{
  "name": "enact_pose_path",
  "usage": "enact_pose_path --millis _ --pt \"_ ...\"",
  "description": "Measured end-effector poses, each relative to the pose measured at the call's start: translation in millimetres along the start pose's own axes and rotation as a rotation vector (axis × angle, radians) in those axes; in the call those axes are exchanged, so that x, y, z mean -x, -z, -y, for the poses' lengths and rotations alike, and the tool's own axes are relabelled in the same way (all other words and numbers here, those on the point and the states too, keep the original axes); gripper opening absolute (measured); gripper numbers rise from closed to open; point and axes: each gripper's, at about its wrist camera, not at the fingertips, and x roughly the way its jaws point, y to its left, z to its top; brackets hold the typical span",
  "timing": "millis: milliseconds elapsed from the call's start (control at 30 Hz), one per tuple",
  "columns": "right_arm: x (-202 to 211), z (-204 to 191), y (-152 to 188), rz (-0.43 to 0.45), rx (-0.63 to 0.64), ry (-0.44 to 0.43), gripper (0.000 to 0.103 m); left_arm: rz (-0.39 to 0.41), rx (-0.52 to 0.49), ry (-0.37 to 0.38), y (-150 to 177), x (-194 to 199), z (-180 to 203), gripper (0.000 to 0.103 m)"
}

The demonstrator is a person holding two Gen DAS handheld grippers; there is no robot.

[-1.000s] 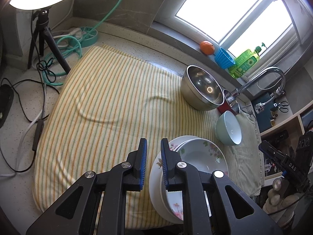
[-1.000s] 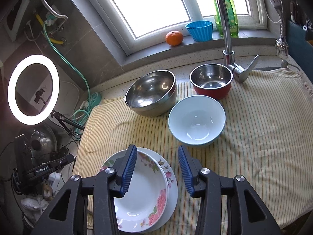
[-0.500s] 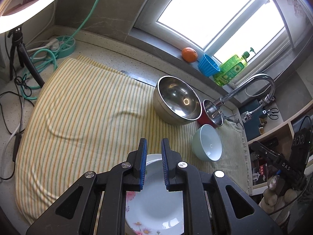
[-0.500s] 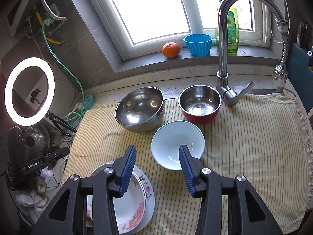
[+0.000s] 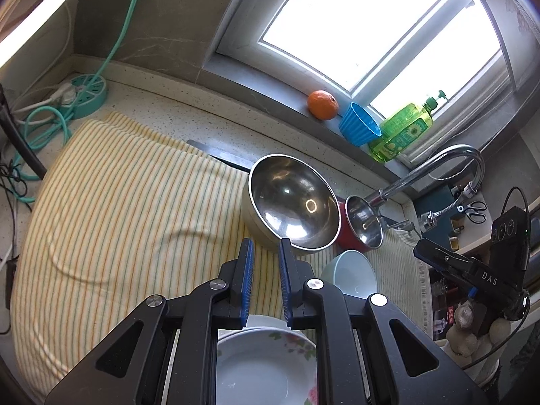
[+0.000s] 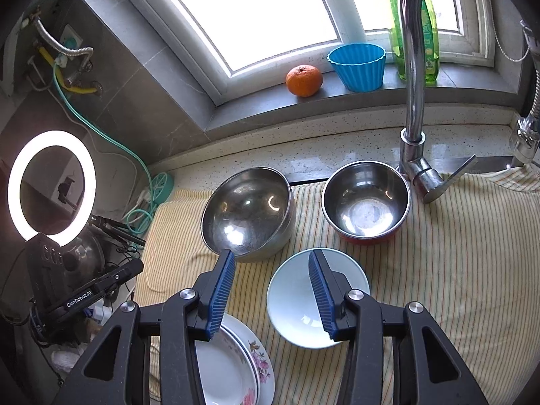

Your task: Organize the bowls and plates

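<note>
The left tool (image 5: 265, 260) is nearly clenched, a narrow gap left between its pads, nothing gripped. The right tool (image 6: 271, 270) is released, jaws apart and empty. On the striped cloth (image 6: 455, 270) over the counter, two flowered plates (image 6: 236, 371) are stacked at 7 o'clock. The pale bowl (image 6: 297, 307) sits at 6 o'clock, the large steel bowl (image 6: 246, 212) at 11 o'clock, the red bowl (image 6: 366, 202) at 1 o'clock.
</note>
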Motion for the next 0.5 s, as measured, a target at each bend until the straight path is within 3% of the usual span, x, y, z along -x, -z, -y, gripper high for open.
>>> enact_pose_path --millis 300,500 --pt "-46 -4 -33 -0.053 0.028 0.032 0.033 -0.051 -0.023 -0.069 -31 -40 1 0.013" --pt "-83 -1 -41 -0.11 0.021 0.056 0.024 -0.122 -0.003 -0.061 -42 -70 -3 0.013"
